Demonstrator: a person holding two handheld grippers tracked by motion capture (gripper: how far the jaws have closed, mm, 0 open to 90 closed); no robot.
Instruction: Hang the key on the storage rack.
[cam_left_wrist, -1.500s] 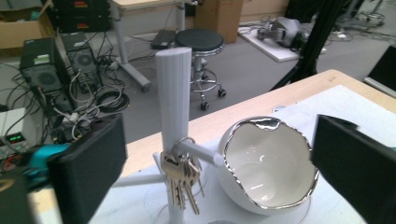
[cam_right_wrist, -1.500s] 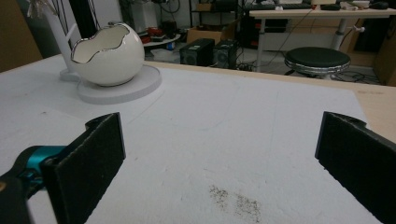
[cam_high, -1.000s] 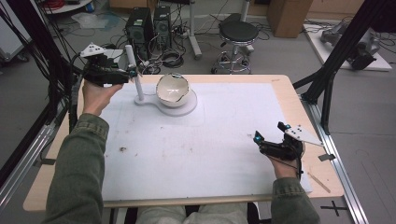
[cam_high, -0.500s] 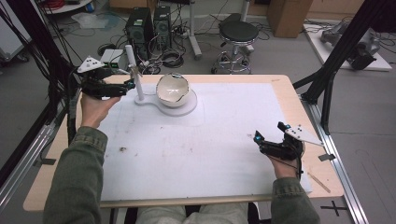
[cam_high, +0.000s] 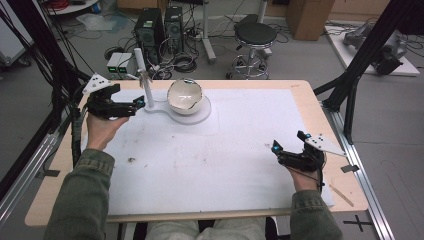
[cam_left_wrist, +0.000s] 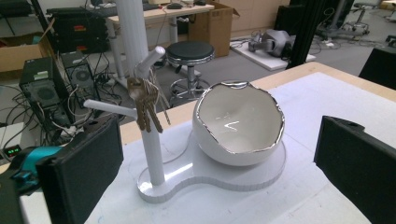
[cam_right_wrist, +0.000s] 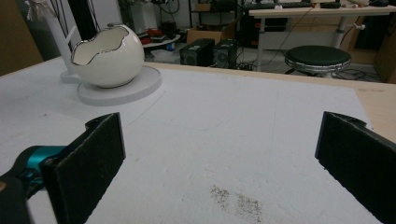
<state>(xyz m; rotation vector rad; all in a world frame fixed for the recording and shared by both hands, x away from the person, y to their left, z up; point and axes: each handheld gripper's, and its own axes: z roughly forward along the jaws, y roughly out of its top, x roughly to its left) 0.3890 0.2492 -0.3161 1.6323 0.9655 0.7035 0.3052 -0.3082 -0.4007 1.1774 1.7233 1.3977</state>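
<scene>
Left gripper (cam_high: 134, 106), jaws spread wide and grasping nothing, is hovering just beside the white stand's post (cam_high: 142, 80) at the far left of the table, lined up on the bunch of keys (cam_left_wrist: 147, 105) that is hanging from a short peg on that post. In the left gripper view the keys are dangling at about eleven o'clock from the egg-shaped white bowl (cam_left_wrist: 239, 123), which is sitting on the round end of the same white base (cam_left_wrist: 261, 175); post and bowl are near one another but apart.

Judging by the approach, the step in hand is a grab at the keys. Doing it well is likely calling for the jaws to close on the flat blades rather than on the ring, and for a lift up and outward along the peg, so that the light stand is not being dragged or tipped towards the bowl.

Right gripper (cam_high: 285, 151) is resting at roughly four o'clock on the white mat (cam_high: 225, 165), well apart from the stand, its jaws also released and empty. A black stool (cam_high: 255, 35) is standing on the floor beyond the table's far edge.
</scene>
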